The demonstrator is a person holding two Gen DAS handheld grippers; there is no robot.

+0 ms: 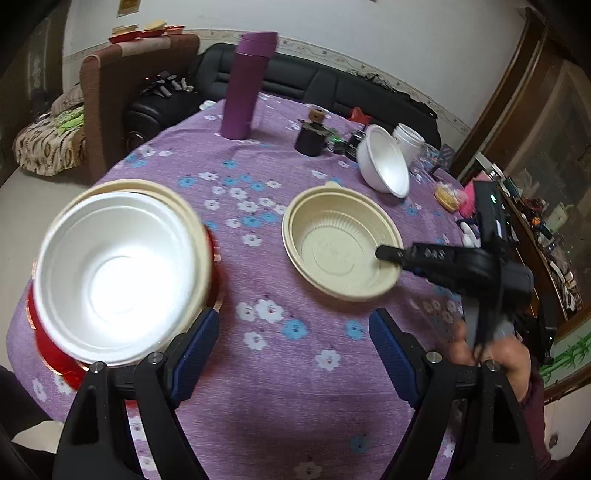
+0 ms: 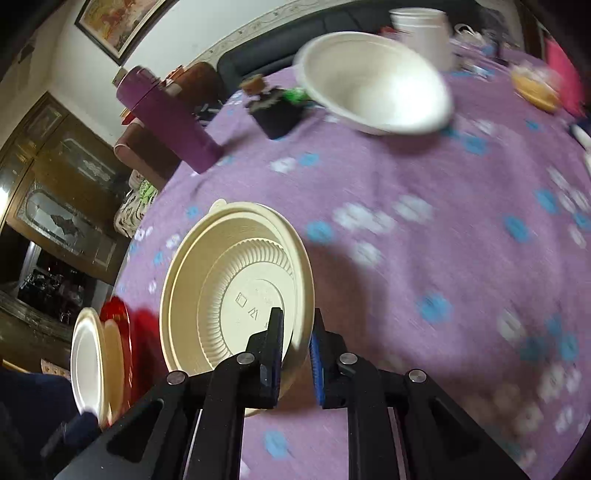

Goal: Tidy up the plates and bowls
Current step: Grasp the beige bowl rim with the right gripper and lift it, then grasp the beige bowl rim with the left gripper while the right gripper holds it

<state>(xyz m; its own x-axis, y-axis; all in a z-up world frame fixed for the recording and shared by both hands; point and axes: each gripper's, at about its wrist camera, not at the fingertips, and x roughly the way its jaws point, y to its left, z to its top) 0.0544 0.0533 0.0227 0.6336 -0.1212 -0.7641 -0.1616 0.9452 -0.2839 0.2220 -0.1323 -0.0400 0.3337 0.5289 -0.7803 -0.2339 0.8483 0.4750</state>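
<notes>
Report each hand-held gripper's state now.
Left hand-held gripper: open, holding nothing.
Right hand-held gripper: shut on the beige bowl at its rim.

**Clutter Around the Purple Table**

A purple floral tablecloth point(image 1: 258, 295) covers the table. On its far side a tall purple flask point(image 1: 246, 86) stands upright, and a dark jar with a cork stopper point(image 1: 312, 134) sits well apart from it. A white plastic tub point(image 1: 408, 138) stands near the far edge. Behind the table runs a black sofa point(image 1: 332, 86), with a brown armchair point(image 1: 122, 85) beside it. A framed picture point(image 2: 118, 26) hangs on the wall.
</notes>
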